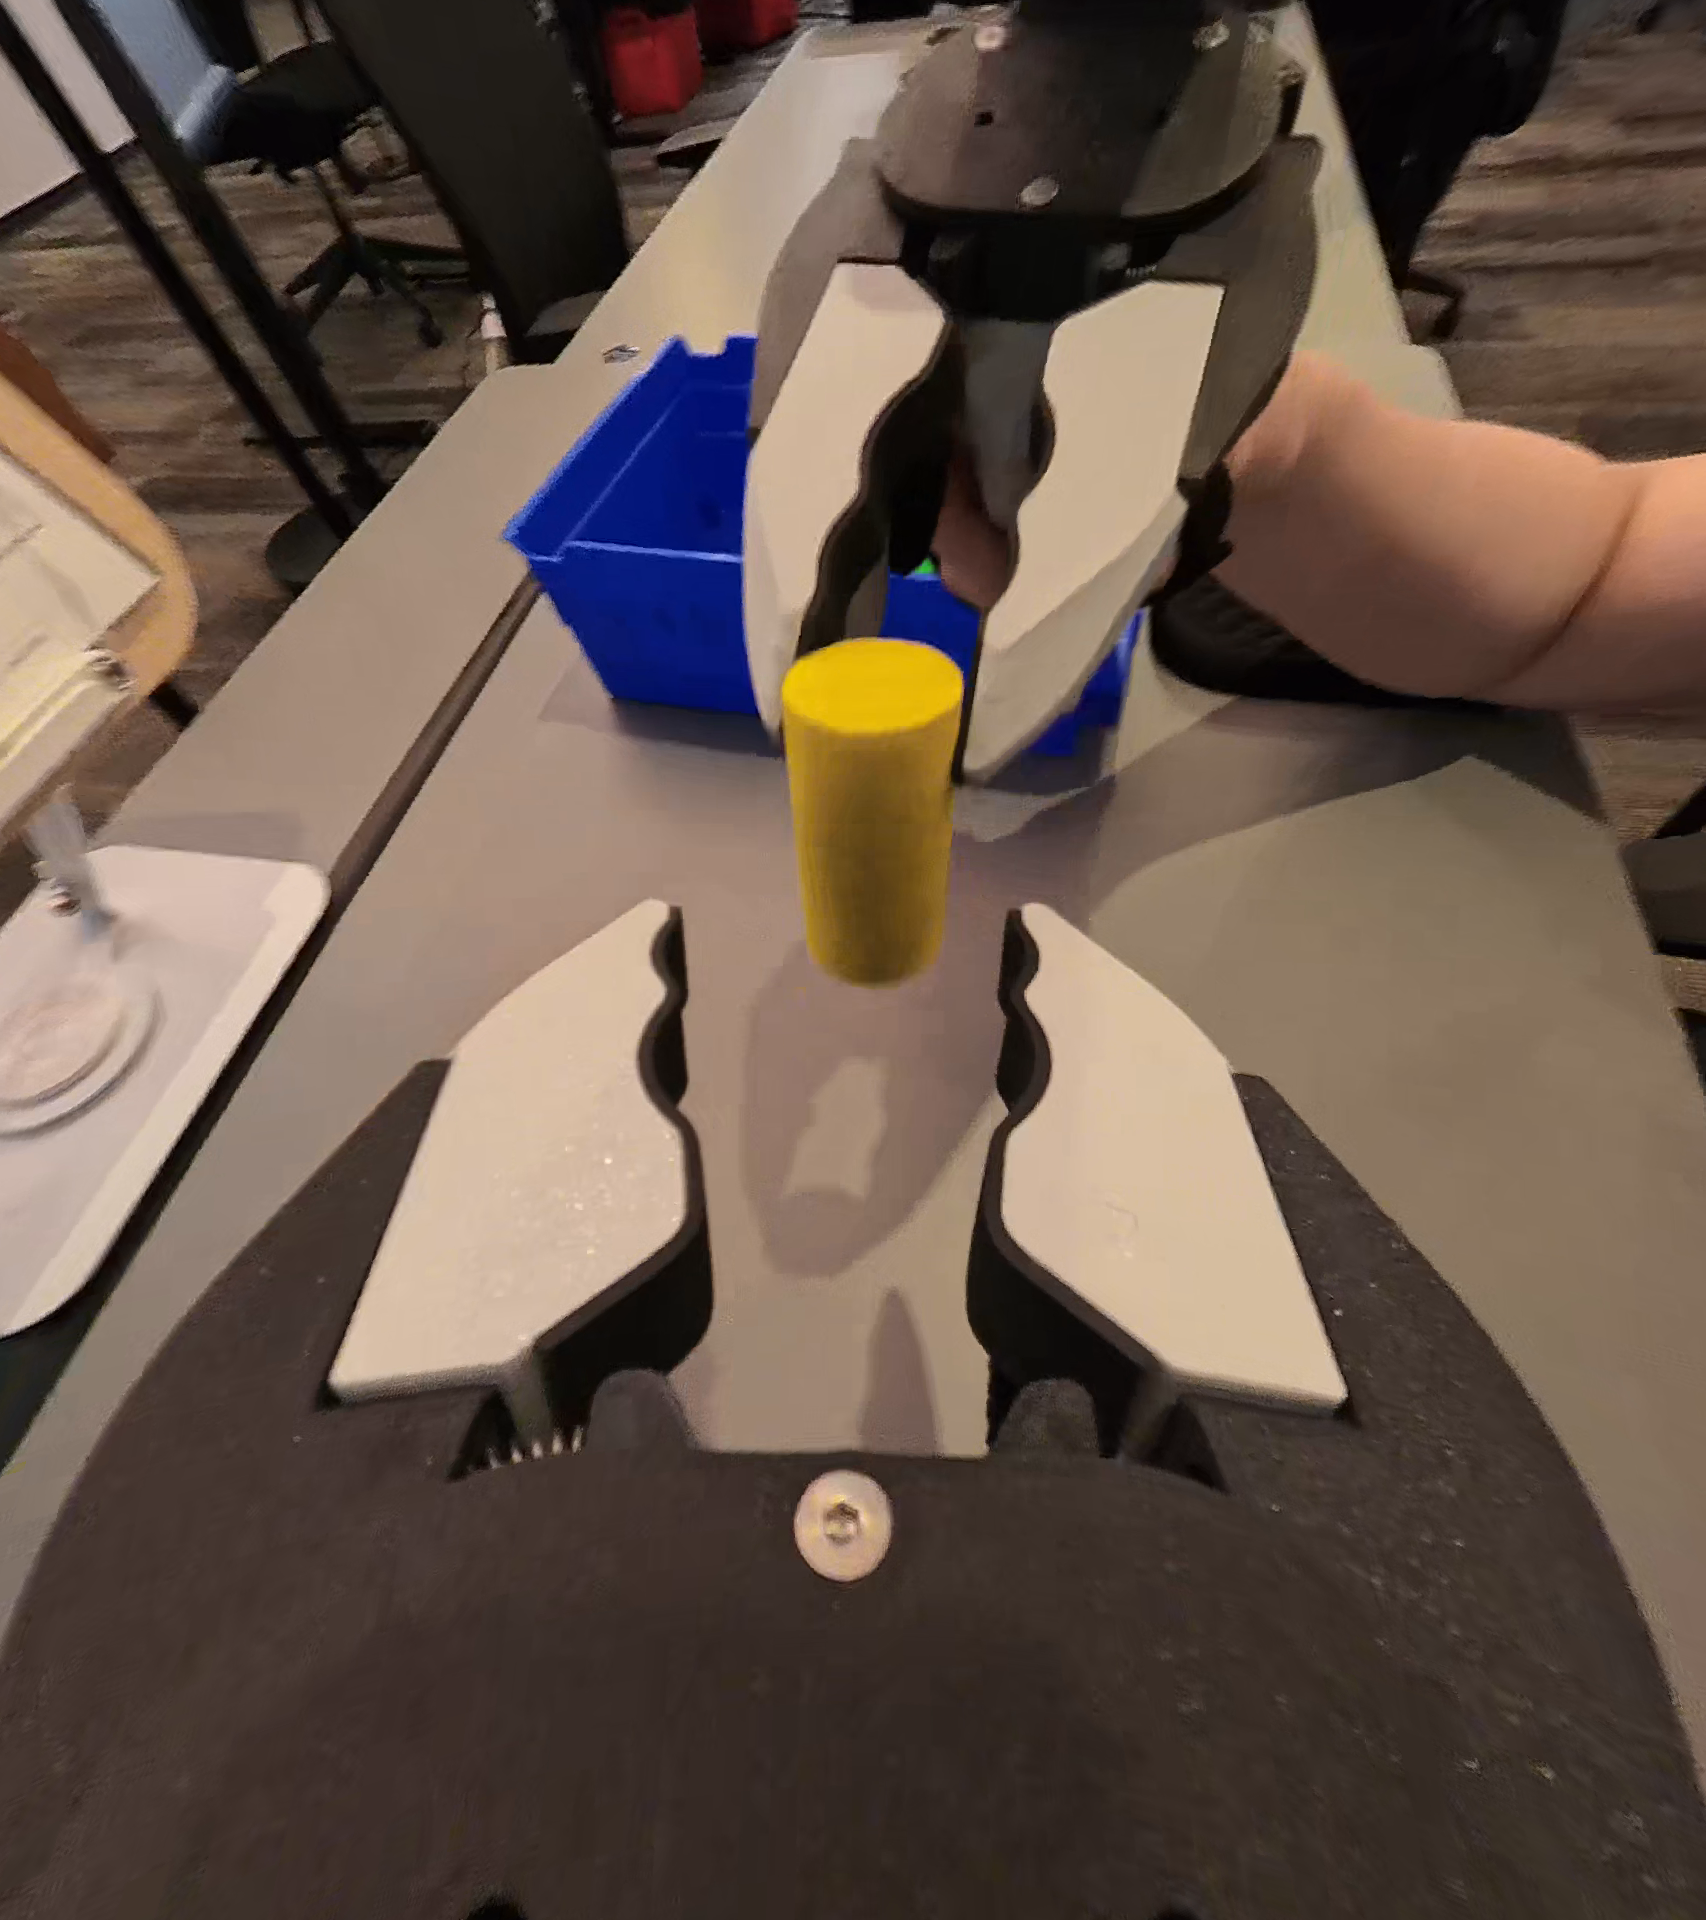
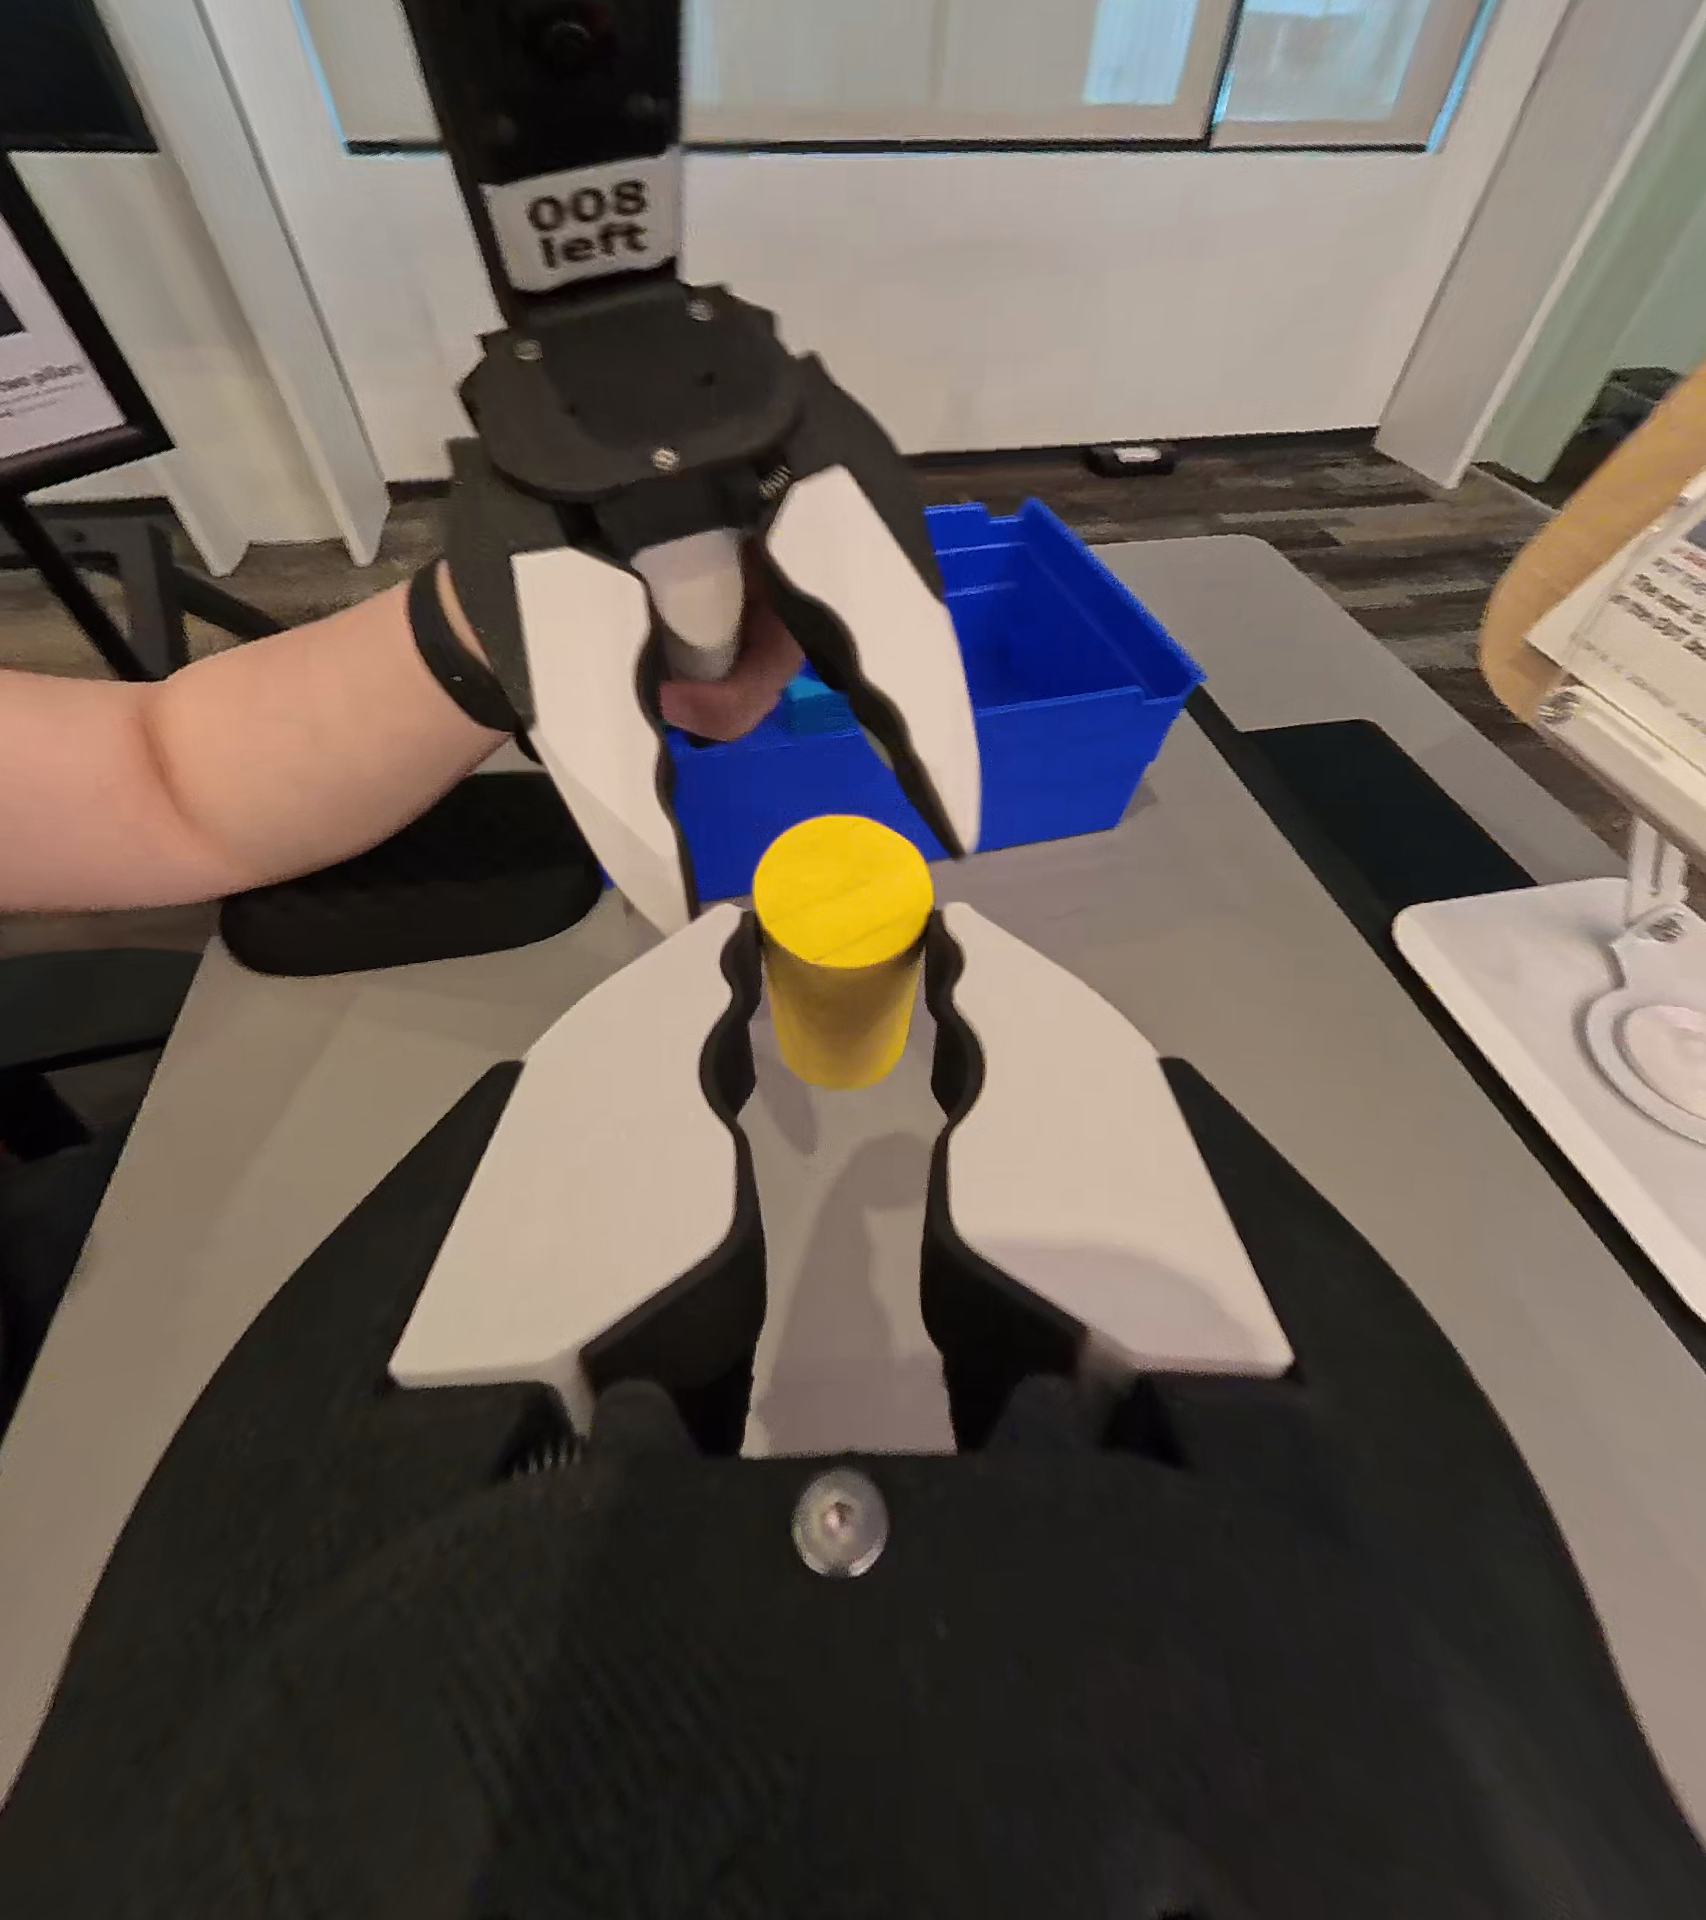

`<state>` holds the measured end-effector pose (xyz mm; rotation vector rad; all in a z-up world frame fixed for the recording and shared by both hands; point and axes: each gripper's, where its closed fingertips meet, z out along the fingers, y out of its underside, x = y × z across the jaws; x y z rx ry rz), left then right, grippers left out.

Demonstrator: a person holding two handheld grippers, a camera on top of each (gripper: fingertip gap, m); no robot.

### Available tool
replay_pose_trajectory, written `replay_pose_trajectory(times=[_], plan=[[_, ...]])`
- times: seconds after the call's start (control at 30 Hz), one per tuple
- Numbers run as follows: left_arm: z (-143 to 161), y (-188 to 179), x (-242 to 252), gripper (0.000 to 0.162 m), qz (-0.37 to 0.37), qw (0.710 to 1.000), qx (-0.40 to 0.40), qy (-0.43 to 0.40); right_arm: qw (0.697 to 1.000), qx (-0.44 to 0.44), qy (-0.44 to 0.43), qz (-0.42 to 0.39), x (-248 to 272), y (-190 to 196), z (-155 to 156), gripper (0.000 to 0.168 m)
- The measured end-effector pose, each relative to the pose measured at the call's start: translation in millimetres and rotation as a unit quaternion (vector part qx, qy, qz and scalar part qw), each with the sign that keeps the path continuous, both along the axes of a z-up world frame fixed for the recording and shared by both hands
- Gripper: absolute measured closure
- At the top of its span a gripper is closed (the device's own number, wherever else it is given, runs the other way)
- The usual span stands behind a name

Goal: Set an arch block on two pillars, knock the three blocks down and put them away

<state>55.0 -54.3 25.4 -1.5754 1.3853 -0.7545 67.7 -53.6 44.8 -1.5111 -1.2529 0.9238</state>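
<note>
Upright on the grey table [image 2: 1244, 935], a yellow pillar [image 2: 844, 971] stands with its long axis vertical between the fingertips of the right tool [image 2: 841, 920], whose two fingers flank its top edge, seemingly touching on both sides; whether they are truly clamped or only closing cannot be told for certain. Opposite, the left tool [image 1: 841, 920] points at the same pillar [image 1: 870, 810] from the other side, its fingers spread apart and empty, the block just beyond their tips. By this reading the right tool is the nearer one and has the block. Behind the pillar sits a blue bin [image 2: 1067, 717], holding at least one more blue piece, with a speck of green showing in the left wrist view. No second pillar or arch is visible on the table, so the building looks barely begun. Off to the side a white stand [image 2: 1607, 1091] carries a board with papers, well apart from the work
</note>
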Motion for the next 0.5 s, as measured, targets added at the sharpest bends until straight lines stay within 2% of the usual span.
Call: replay_pose_trajectory(times=[0.07, 0.13, 0.23, 0.3, 0.4, 0.5], plan=[[12.0, 5.1, -17.7, 0.102, 0.023, 0.999, 0.020, -0.014, 0.999, -0.012, 0.012, -0.037, 5.5, 15.5, -3.0, 0.137], [35.1, 5.7, -37.3, 0.101, 0.045, 0.997, 0.040, -0.048, 0.996, -0.031, 0.010, -0.080, 7.6, 34.8, -19.2, 0.137], [72.4, 2.9, -71.8, 0.095, 0.090, 0.988, 0.081, -0.101, 0.991, -0.049, -0.034, -0.116, -3.0, 55.6, -66.6, 0.137], [88.4, 3.8, -98.0, 0.100, 0.145, 0.976, 0.113, -0.120, 0.989, -0.053, -0.074, -0.114, -15.8, 59.7, -100.4, 0.137], [86.2, 3.4, -141.0, 0.101, 0.233, 0.962, 0.115, -0.080, 0.986, -0.058, -0.110, -0.110, -30.0, 63.2, -134.4, 0.137], [52.4, 5.8, -201.0, 0.101, 0.351, 0.935, 0.055, 0.028, 0.983, -0.032, -0.131, -0.123, -32.0, 73.0, -147.7, 0.137]])
